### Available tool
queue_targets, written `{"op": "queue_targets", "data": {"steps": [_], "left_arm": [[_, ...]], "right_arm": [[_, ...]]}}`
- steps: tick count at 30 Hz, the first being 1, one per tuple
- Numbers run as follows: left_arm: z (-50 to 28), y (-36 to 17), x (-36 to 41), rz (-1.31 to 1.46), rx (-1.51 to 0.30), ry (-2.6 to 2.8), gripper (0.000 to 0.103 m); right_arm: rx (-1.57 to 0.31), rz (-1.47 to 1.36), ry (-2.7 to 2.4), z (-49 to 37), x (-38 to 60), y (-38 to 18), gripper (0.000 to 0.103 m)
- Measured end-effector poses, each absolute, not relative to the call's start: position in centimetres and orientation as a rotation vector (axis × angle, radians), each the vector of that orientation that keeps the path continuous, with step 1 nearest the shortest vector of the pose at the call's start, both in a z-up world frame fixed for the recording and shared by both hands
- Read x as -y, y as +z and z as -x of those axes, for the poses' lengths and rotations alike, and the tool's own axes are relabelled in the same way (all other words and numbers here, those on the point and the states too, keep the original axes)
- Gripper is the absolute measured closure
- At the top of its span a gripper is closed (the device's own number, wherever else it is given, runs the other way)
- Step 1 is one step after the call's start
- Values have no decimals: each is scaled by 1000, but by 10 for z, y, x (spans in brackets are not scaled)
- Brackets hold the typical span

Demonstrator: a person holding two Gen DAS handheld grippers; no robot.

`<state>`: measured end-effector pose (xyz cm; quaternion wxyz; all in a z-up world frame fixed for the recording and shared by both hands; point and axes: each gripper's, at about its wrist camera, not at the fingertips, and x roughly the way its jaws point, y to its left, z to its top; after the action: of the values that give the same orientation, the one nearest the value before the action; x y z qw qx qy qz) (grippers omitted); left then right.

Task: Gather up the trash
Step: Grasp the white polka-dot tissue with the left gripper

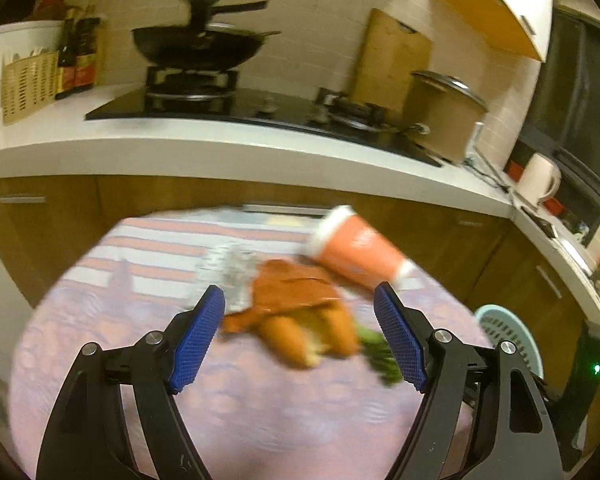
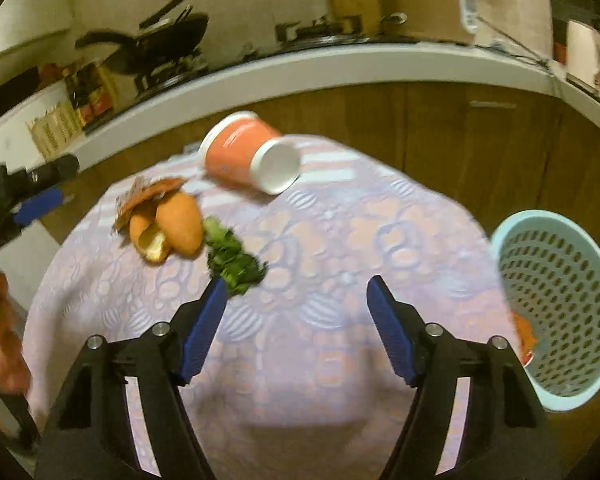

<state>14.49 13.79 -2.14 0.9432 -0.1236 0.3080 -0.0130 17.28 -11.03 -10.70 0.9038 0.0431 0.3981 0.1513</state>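
Note:
An orange paper cup [image 1: 360,250] [image 2: 246,154] lies on its side on the patterned tablecloth [image 2: 340,240]. Orange peels [image 1: 300,328] [image 2: 172,226], a crumpled foil ball [image 1: 232,272], an orange wrapper [image 1: 292,284] [image 2: 148,196] and green vegetable scraps [image 1: 380,352] [image 2: 232,260] lie beside it. My left gripper [image 1: 300,336] is open above the peels, empty. My right gripper [image 2: 294,316] is open, empty, just right of the greens. A light-blue perforated basket [image 2: 560,304] [image 1: 508,332] stands off the table's right edge with an orange scrap inside [image 2: 524,336].
A white counter [image 1: 220,140] runs behind the table, with a stove and black wok [image 1: 200,46], a lidded pot [image 1: 444,112], a cutting board [image 1: 392,56], bottles and a wicker holder [image 1: 28,84]. Brown cabinets [image 2: 460,128] stand below. The left gripper shows in the right wrist view [image 2: 32,196].

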Motion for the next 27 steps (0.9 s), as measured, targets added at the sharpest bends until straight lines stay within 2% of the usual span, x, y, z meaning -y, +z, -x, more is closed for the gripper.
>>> {"op": "queue_targets", "data": {"steps": [3, 14, 21, 23, 25, 27], "left_arm": [[-157, -29, -156, 215, -670, -35, 28], [-218, -76, -164, 123, -808, -32, 28], [-228, -90, -188, 218, -826, -33, 24], [-229, -94, -196, 265, -836, -40, 31], [-228, -96, -204, 312, -836, -59, 46], [-227, -96, -205, 311, -830, -48, 54]], "right_arm": [[-830, -47, 313, -174, 99, -112, 39], [-851, 8, 325, -182, 86, -118, 39], [-855, 27, 321, -182, 82, -120, 39], [-853, 32, 318, -182, 82, -120, 39], [-845, 36, 316, -181, 81, -120, 39], [-840, 39, 316, -180, 81, -119, 39]]}}
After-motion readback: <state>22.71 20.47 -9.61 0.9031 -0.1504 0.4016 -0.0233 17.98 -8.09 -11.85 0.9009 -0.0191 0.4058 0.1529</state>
